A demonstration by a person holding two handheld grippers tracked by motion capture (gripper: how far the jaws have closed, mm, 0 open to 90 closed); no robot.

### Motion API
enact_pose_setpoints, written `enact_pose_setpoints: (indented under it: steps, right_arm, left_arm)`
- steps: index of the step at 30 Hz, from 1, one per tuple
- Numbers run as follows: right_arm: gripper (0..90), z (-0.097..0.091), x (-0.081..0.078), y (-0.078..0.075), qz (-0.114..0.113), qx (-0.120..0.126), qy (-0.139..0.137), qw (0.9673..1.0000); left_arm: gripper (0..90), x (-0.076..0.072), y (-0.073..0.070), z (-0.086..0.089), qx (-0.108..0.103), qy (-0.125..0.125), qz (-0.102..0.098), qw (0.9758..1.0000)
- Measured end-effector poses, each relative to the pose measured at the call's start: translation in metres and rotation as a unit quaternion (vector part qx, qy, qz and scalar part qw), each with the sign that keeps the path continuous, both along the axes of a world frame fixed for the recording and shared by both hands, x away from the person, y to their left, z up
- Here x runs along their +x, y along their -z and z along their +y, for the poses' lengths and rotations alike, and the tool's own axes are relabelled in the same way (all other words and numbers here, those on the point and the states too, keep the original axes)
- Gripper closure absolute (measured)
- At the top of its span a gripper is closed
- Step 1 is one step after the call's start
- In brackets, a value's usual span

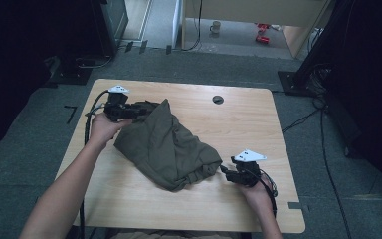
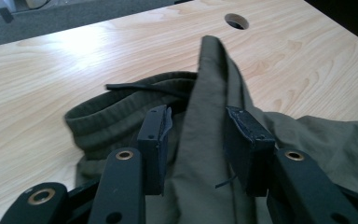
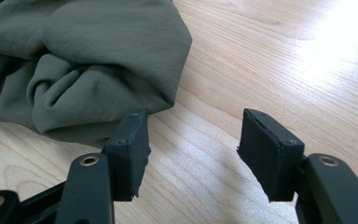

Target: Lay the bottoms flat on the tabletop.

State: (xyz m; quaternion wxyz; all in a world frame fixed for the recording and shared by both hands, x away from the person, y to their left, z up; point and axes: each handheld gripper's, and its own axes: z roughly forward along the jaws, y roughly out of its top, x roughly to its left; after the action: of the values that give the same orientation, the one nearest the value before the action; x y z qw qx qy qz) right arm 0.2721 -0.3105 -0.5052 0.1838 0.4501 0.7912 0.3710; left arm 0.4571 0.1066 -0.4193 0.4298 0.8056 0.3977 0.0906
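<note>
Presently, a light wooden table (image 1: 129, 199) with rounded corners is seen on grey carpet (image 1: 25, 149), with a cable hole (image 1: 218, 99) near its far edge at 12 o'clock. An olive-green garment (image 1: 166, 147) lies crumpled at the table's middle, its long axis running from 10 o'clock to 4 o'clock; the elastic waistband (image 2: 121, 116) and a dark drawstring (image 2: 140, 87) are at the 10 o'clock end. The right gripper (image 3: 193, 149) is held at 4 o'clock, its jaws spread over bare wood just beside the cloth's edge. The left gripper (image 2: 196, 144) is held at 10 o'clock, jaws apart, a raised fold standing between them without being pinched. Bare tabletop is left along the near edge and at 2 o'clock. Beyond the table, dark equipment stands (image 1: 308, 64) are noted.
</note>
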Motion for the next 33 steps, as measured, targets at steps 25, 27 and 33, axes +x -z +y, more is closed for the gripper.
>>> enact_pose_setpoints:
  steps: [25,27,33]
  right_arm:
    - [42.4,0.000,0.000,-0.001,-0.002,-0.001,-0.003,1.0000]
    - [42.4,0.000,0.000,-0.001,-0.004,-0.001,-0.003,1.0000]
    - [42.4,0.000,0.000,-0.001,-0.003,0.000,-0.004,1.0000]
  left_arm:
    - [54.6,-0.004,0.027,-0.054,0.033,0.023,0.012,0.9991]
    - [54.6,-0.003,0.030,-0.056,0.032,0.019,0.016,0.9992]
    - [54.7,-0.001,0.037,-0.064,0.032,0.014,0.021,0.9992]
